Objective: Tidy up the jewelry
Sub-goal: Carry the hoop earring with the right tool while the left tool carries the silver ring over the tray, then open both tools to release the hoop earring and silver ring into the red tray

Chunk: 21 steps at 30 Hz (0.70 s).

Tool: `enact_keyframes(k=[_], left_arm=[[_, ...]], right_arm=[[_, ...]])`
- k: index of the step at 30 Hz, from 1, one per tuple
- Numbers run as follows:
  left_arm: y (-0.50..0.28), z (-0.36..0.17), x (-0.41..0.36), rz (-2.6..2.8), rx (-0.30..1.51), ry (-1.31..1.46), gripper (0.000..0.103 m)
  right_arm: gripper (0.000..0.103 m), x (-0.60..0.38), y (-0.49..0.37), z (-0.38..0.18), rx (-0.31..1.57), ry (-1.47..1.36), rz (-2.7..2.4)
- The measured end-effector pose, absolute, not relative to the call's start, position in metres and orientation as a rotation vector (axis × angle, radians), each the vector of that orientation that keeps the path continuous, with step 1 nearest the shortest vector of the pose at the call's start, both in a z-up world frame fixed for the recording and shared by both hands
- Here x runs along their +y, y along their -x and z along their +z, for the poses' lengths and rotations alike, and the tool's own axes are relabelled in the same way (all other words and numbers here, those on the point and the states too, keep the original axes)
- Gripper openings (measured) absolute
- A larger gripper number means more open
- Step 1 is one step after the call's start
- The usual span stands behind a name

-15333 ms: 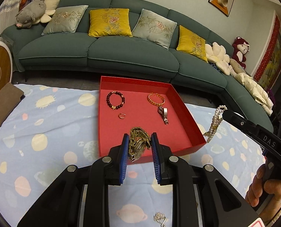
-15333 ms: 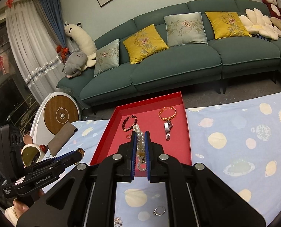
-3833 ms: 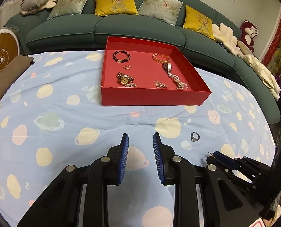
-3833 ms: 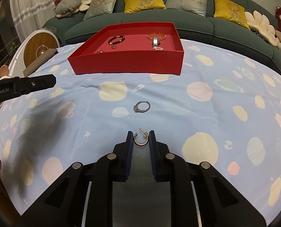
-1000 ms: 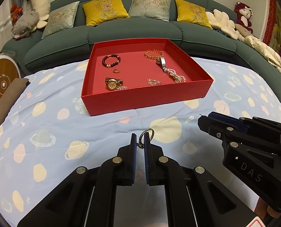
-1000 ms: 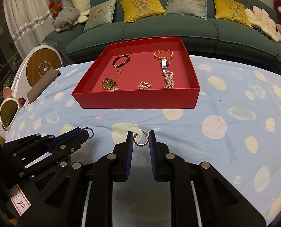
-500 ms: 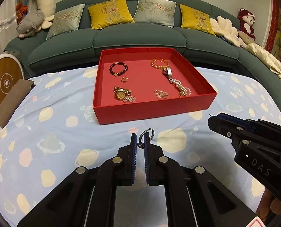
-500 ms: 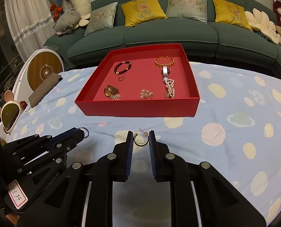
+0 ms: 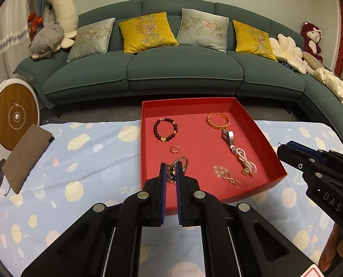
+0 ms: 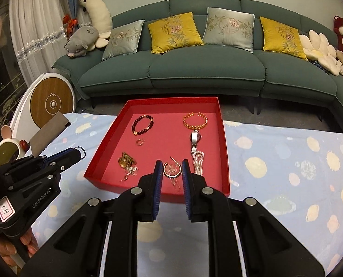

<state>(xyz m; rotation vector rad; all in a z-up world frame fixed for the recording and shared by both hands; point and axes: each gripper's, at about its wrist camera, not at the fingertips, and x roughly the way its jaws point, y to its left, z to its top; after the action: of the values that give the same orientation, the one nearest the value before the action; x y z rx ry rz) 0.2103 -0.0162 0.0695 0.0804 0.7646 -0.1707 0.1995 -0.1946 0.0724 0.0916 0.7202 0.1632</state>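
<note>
Left hand-held gripper (image 9: 171,172) clamped on ring (image 9: 180,164), over near edge of red box (image 9: 259,131). Right hand-held gripper (image 10: 172,169) clamped on hoop earring (image 10: 171,170), also over box. Risk: ring tiny, may bounce out onto tabletop (image 9: 83,161), or land on watch (image 10: 125,161), tangle.

We see both views under dim, warm indoor light — no hard glare, only soft sheen on the black gripper frames. The red tray (image 9: 261,136) stays crisp and saturated. Fisheye bending curves the sofa (image 10: 206,71) strongly, and dark vignetting closes the corners. Shadows on the blue cloth (image 9: 83,161) are faint and diffuse — focus holds throughout.
</note>
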Motion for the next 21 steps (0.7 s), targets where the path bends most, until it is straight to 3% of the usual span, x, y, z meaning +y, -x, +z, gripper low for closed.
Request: enact_keyframes(k=[21], left_arm=[[-0.316,0.015,-0.032,-0.053,0.851,-0.150,0.006]], right_arm=[[0.016,-0.175,-0.313,0.017,0.830,-0.085,0.126]])
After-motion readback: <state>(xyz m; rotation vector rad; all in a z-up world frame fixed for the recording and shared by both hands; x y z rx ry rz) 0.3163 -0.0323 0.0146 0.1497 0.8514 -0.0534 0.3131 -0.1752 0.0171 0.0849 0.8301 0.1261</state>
